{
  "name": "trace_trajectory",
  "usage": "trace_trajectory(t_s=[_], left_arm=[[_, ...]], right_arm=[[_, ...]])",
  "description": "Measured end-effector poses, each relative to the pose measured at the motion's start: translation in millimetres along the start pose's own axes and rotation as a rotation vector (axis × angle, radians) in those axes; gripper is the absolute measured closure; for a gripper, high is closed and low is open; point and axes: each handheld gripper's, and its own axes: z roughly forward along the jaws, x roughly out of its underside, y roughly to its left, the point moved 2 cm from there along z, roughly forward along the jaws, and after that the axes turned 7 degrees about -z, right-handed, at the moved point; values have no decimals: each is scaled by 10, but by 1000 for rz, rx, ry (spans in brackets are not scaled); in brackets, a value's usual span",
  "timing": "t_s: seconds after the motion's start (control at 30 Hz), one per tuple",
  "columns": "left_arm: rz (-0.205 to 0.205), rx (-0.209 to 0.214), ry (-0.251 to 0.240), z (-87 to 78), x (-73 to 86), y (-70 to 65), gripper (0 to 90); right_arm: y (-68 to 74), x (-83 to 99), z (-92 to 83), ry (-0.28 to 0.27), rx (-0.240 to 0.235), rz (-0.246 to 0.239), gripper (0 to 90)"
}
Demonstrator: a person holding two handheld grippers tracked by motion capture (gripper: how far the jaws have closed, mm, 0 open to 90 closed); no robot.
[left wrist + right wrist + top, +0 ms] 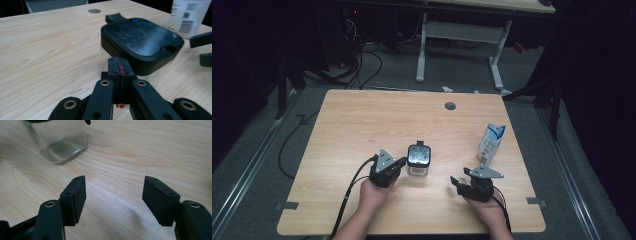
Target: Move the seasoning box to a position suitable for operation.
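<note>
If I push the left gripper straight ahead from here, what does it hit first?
Probably the jar: the shut left gripper points at its glass side just under the black lid, close in. Whether they already touch is unclear.

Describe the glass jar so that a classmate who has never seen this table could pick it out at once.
Start at the light wooden table and look to the middle of its near half. There stands a square clear glass jar with a black lid. Unlike the white and blue carton to its right, it is see-through and squat.
</note>
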Motion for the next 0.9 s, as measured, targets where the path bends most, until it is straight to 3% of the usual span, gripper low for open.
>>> trace_trajectory(t_s=[0.4, 0.9], left_arm=[[23, 60, -5, -49, 36, -276, 899], [44, 112, 5, 8, 51, -489, 898]], right_arm=[[-4, 4, 4, -3, 4, -2, 362], [-14, 5, -3, -3, 7, 3, 365]])
